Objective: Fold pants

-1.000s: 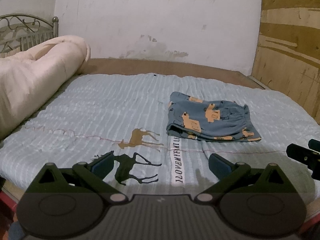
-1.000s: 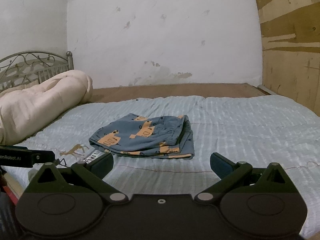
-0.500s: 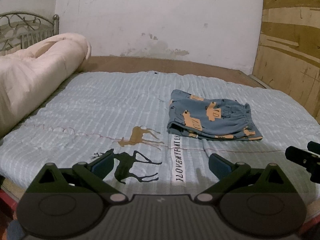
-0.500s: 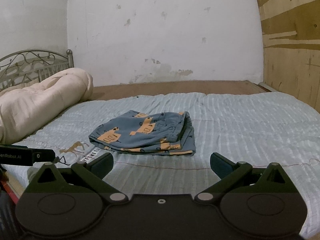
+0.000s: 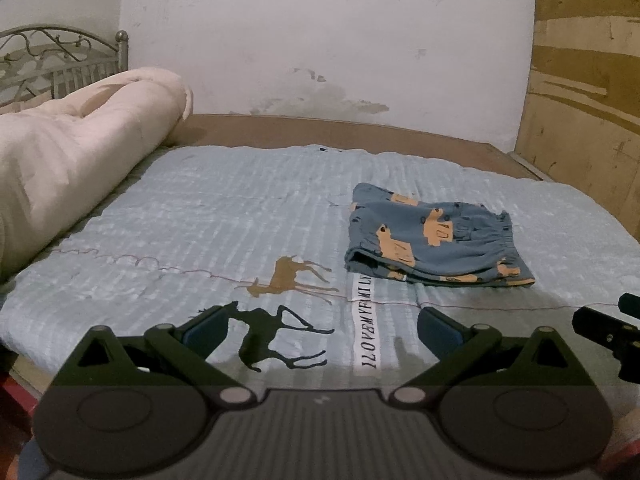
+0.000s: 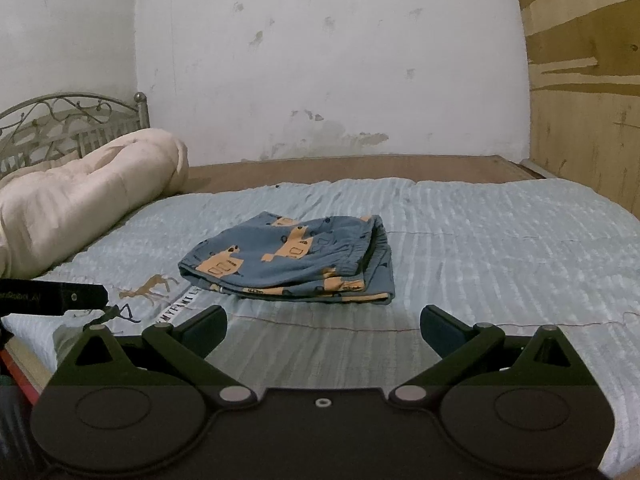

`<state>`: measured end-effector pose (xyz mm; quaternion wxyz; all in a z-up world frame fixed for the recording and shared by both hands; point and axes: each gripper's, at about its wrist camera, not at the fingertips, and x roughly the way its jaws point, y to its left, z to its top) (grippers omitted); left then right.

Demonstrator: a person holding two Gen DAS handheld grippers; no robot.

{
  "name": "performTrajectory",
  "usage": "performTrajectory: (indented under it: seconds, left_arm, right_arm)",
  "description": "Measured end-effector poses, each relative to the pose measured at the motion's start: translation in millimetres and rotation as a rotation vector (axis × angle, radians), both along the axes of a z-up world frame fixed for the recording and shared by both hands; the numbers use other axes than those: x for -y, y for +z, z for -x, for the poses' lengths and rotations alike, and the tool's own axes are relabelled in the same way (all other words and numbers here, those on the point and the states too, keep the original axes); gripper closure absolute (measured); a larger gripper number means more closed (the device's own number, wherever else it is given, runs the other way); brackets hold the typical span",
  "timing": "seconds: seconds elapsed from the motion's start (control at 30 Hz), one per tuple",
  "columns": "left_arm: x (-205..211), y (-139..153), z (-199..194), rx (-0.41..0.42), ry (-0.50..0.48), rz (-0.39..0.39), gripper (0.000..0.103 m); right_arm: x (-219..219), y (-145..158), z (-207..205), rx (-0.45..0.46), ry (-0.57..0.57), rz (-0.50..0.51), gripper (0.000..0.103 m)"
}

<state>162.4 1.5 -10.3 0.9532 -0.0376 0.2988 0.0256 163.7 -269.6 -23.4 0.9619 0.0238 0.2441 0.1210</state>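
Pants: the blue pants [image 5: 434, 240] with orange vehicle prints lie folded into a compact stack on the light blue bedspread [image 5: 224, 216], toward the middle of the bed; nothing touches them.
Pants edges: in the right wrist view the pants [image 6: 296, 260] show layered hems along the near edge and a gathered waistband on the right side.
Open room: bare bedspread [image 6: 500, 240] surrounds the stack on all sides, widest to the right; a brown strip of bed base [image 5: 360, 132] runs between the bedspread and the stained white wall [image 5: 320, 40].
Left boundary: a rolled cream comforter [image 5: 72, 152] lies along the left side, in front of a metal headboard [image 5: 60, 56].
Right boundary: plywood panelling [image 6: 584, 80] stands at the right.
Left view only: deer prints [image 5: 292, 276] and a white lettered strip [image 5: 366, 320] just left of and nearer than the pants.
Right view only: the waistband side of the stack and the broad free area beyond it.
Left gripper [image 5: 322, 326]: fingers spread wide, holding nothing, above the near bedspread, short of the pants.
Right gripper [image 6: 323, 326]: fingers spread wide, empty, apart from the stack's near edge.
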Motion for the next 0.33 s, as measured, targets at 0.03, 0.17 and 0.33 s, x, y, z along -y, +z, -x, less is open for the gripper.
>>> performTrajectory:
  seconds: [0.03,0.17,0.33]
  left_arm:
    - [-0.4,-0.2,-0.2,-0.001,0.000,0.002,0.000]
    - [-1.5,-1.4,-0.2,-0.007,0.010,-0.003,0.000]
    - [-4.2,-4.2,-1.9,-0.025,0.023,0.003,0.000]
  right_arm:
    - [-0.2,0.0,0.0,0.000,0.001,0.001,0.001]
    - [-2.1,-1.2,-0.4,-0.003,0.005,0.004,0.001]
    - [-3.6,-4.0,-1.9,-0.018,0.010,0.001,0.001]
